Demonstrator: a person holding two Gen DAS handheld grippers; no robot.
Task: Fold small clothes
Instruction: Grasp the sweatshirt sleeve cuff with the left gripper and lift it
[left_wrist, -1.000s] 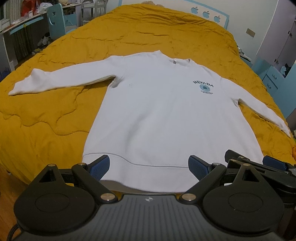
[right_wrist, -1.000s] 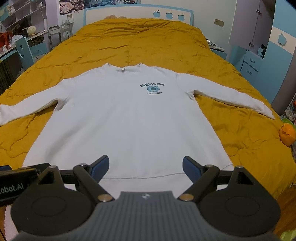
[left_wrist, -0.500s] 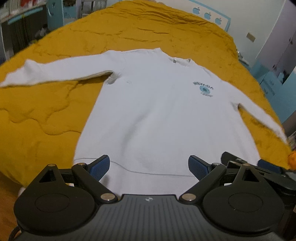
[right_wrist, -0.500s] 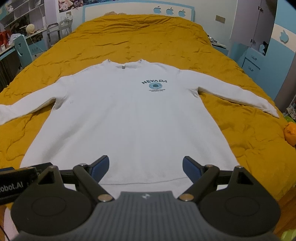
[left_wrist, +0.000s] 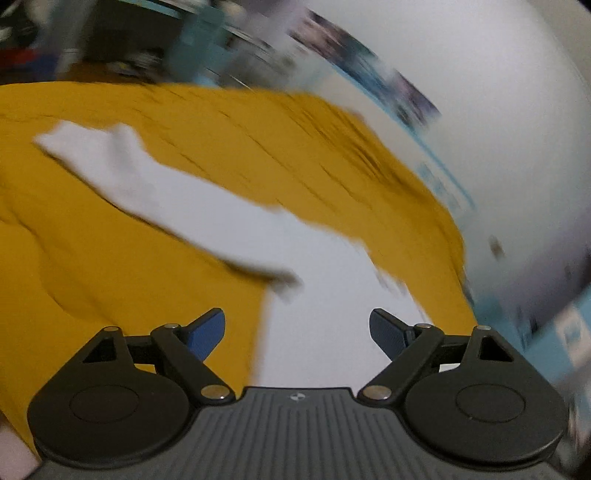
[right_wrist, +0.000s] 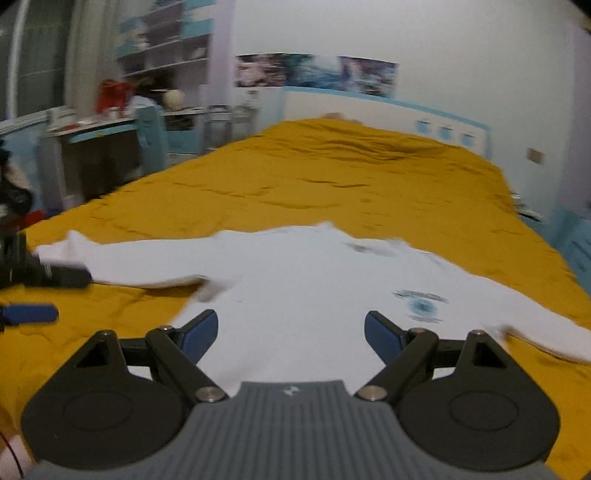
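Left wrist view: the left gripper (left_wrist: 297, 334) has swung away from the hem, where it sat 1 s ago, and now faces along the left sleeve (left_wrist: 155, 192) of the white sweatshirt (left_wrist: 332, 288); heavy motion blur marks the swing as still under way. Its 2 blue-padded fingers (left_wrist: 205, 334) are spread wide, with nothing between them.

Right wrist view: the right gripper (right_wrist: 291, 334) has also left its square-on position at the hem and looks across the sweatshirt (right_wrist: 303, 288) from the left-sleeve side, so that the collar (right_wrist: 373, 245) and the chest print (right_wrist: 421, 304) lie ahead and to the right. Its fingers (right_wrist: 197, 334) are likewise spread and empty. The left gripper (right_wrist: 29, 314) appears at the left edge of this view, near the sleeve cuff (right_wrist: 62, 247); whether it touches the cloth cannot be told.

The sweatshirt lies flat, front up, on the mustard bedspread (right_wrist: 369, 177), both sleeves stretched out to the sides and no fold yet made.

Interpretation: the change is one of approach only. Both grippers have turned toward the left sleeve, which suggests that the 1st fold will bring this sleeve in over the body. The garment itself has not been displaced between frames, so the task stands at its beginning.
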